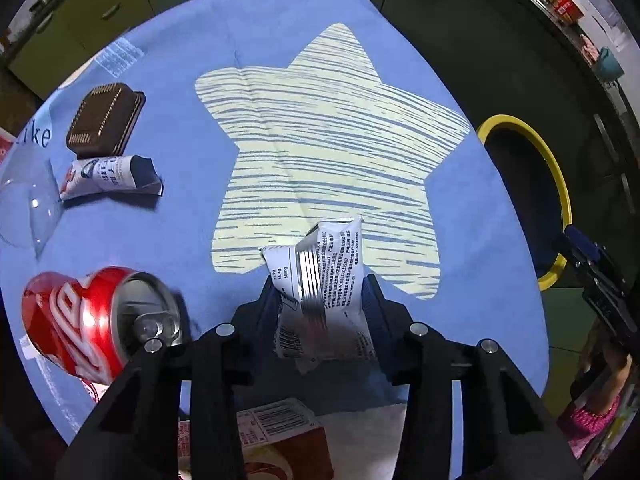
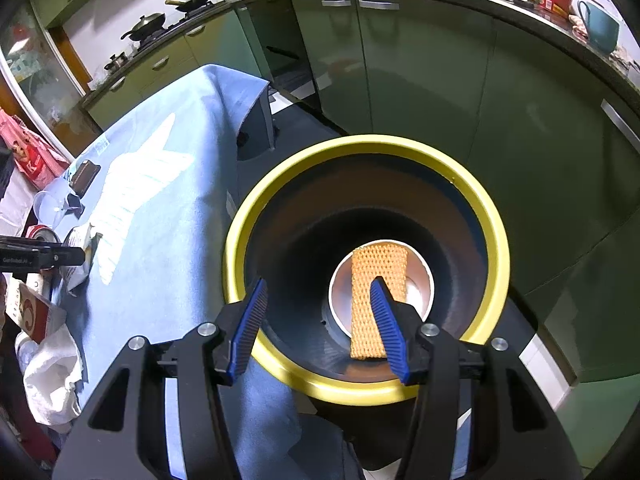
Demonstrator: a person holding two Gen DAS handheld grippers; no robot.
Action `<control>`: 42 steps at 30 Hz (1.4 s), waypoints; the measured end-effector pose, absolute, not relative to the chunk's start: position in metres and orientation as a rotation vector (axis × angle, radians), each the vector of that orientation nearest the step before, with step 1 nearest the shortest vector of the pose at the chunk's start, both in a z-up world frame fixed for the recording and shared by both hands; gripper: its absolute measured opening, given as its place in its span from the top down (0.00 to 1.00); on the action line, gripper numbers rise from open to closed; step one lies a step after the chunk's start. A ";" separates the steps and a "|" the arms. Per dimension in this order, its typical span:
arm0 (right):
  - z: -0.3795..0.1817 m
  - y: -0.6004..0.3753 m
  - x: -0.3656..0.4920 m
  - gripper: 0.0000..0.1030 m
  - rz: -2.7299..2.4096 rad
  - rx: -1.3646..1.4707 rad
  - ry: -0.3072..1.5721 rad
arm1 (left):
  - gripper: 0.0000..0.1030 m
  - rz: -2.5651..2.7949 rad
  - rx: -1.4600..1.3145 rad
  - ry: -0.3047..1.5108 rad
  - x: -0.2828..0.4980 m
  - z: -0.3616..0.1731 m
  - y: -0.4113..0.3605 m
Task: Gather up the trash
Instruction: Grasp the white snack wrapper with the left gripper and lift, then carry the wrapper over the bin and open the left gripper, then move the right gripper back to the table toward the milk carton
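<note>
My left gripper (image 1: 322, 296) is shut on a crumpled white and silver snack wrapper (image 1: 328, 280), held just above the blue tablecloth (image 1: 180, 220). A red cola can (image 1: 80, 320) lies on its side to its left. Another rolled wrapper (image 1: 108, 176) lies farther left. My right gripper (image 2: 320, 284) is open and empty, hovering over the yellow-rimmed black trash bin (image 2: 240, 264). Inside the bin lie an orange foam net sleeve (image 2: 376, 276) and a white cup (image 2: 420, 288). The bin (image 1: 560, 184) also shows at the table's right edge in the left wrist view.
A brown square box (image 1: 104, 120) sits at the table's far left, beside a clear plastic lid (image 1: 28, 208). A brown carton (image 1: 280, 440) and white cloth (image 2: 52, 376) lie at the near edge. Green kitchen cabinets (image 2: 420, 80) stand behind the bin.
</note>
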State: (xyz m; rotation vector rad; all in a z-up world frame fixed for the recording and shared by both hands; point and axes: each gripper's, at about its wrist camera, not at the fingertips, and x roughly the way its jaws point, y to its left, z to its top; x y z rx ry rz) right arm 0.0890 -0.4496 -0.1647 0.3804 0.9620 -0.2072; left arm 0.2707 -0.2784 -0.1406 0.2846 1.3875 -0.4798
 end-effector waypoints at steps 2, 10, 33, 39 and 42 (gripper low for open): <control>-0.165 -0.452 0.087 0.50 -0.210 0.385 0.961 | 0.61 -0.491 0.290 1.380 0.268 -0.138 -0.281; -0.159 -0.462 0.077 0.50 -0.232 0.394 0.939 | 0.62 -0.624 0.337 1.282 0.237 -0.098 -0.317; -0.134 -0.521 -0.019 0.46 -0.430 0.417 0.856 | 0.32 -0.857 0.499 1.232 0.213 -0.140 -0.557; -0.128 -0.519 -0.024 0.46 -0.425 0.409 0.844 | 0.31 -0.895 0.443 1.193 0.213 -0.112 -0.531; -0.126 -0.509 -0.021 0.46 -0.396 0.395 0.844 | 0.30 -0.918 0.399 1.085 0.207 -0.073 -0.494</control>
